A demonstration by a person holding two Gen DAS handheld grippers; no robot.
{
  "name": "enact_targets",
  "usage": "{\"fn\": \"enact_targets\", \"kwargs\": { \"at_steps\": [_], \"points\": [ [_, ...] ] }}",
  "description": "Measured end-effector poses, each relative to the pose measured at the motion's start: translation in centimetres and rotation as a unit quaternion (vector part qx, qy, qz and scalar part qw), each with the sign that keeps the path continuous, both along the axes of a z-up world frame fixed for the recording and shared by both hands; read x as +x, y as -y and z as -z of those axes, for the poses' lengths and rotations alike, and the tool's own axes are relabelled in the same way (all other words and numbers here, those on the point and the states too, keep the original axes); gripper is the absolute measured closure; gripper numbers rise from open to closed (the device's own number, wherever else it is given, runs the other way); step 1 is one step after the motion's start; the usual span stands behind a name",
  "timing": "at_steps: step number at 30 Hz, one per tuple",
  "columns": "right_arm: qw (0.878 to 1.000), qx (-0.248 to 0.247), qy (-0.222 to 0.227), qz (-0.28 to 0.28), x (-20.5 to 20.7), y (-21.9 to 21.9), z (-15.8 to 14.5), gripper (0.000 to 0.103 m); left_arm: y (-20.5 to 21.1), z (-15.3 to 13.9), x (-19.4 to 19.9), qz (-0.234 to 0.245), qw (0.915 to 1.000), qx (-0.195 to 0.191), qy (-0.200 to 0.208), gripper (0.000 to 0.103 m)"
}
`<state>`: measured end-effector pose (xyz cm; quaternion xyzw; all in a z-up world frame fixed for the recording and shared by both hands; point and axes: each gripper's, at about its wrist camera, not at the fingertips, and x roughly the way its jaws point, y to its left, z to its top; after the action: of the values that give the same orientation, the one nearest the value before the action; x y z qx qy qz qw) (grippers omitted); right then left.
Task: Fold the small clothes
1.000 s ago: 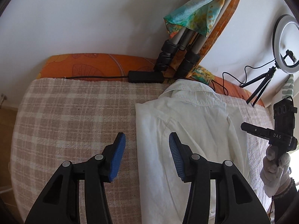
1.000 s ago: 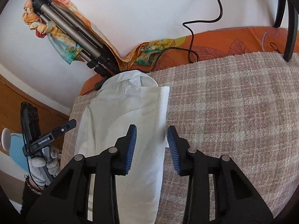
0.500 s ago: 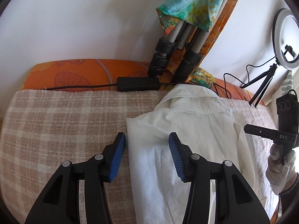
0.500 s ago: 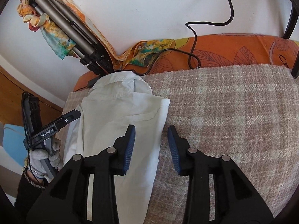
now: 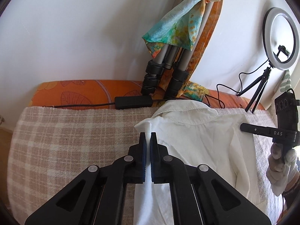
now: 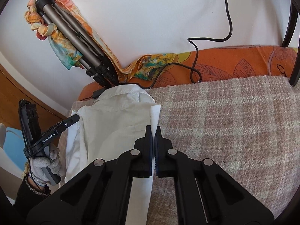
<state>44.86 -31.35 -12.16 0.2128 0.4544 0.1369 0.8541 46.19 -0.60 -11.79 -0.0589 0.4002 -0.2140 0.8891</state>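
Observation:
A white collared shirt (image 5: pixel 196 140) lies on a beige plaid blanket (image 5: pixel 65 140), collar toward the wall. My left gripper (image 5: pixel 148 136) is shut on the shirt's left edge, just below the shoulder corner. In the right wrist view the same shirt (image 6: pixel 116 123) shows, and my right gripper (image 6: pixel 154 131) is shut on its right edge below the shoulder corner. Each gripper also shows in the other's view, held in a gloved hand: the right one (image 5: pixel 270 131) and the left one (image 6: pixel 56 129).
A folded tripod (image 5: pixel 168 71) wrapped in a colourful scarf (image 5: pixel 174 31) leans on the wall behind the collar. A black power adapter (image 5: pixel 133 102) and cable (image 6: pixel 195 56) lie on the orange cushion (image 5: pixel 78 93). A ring light (image 5: pixel 279 39) stands at the far right.
Both grippers moved forward along the shirt's side edges and closed on the fabric; they were open before.

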Motion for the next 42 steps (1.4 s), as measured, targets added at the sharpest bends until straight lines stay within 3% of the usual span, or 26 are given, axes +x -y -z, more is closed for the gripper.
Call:
{"fn": "enact_targets", "kwargs": {
  "at_steps": [12, 20, 26, 33, 35, 38, 40, 42],
  "points": [
    [0.998, -0.008, 0.061, -0.012, -6.8, -1.1, -7.7, 0.100, -1.7, -6.3, -7.3, 0.003, 0.9980, -0.013, 0.061, 0.102],
    [0.997, -0.011, 0.076, -0.015, -14.1, -3.2, -10.1, 0.100, -3.1, -7.8, -14.4, -0.015, 0.9968, -0.022, 0.075, 0.102],
    [0.997, -0.031, 0.073, -0.024, -21.0, -4.9, -10.2, 0.100, -5.2, -7.2, -20.5, -0.016, 0.9977, -0.019, 0.063, 0.102],
    [0.992, -0.098, 0.065, -0.036, -27.5, -6.9, -8.2, 0.100, -6.8, -4.5, -26.4, -0.007, 0.9994, 0.004, 0.034, 0.102],
    [0.989, -0.129, 0.057, -0.046, -29.3, -7.5, -7.4, 0.100, -7.0, -3.8, -27.4, 0.021, 0.9996, 0.014, 0.013, 0.102],
    [0.986, -0.149, 0.048, -0.056, -31.4, -7.5, -6.5, 0.100, -8.0, -3.9, -28.5, 0.010, 0.9985, 0.051, 0.014, 0.102],
    [0.990, -0.129, 0.038, -0.051, -32.5, -6.7, -6.0, 0.100, -9.5, -4.5, -28.6, -0.009, 0.9995, 0.029, 0.004, 0.101],
    [0.994, -0.100, 0.031, -0.035, -32.9, -5.7, -5.9, 0.098, -10.9, -5.0, -28.2, -0.031, 0.9993, -0.011, -0.019, 0.092]
  ]
}}
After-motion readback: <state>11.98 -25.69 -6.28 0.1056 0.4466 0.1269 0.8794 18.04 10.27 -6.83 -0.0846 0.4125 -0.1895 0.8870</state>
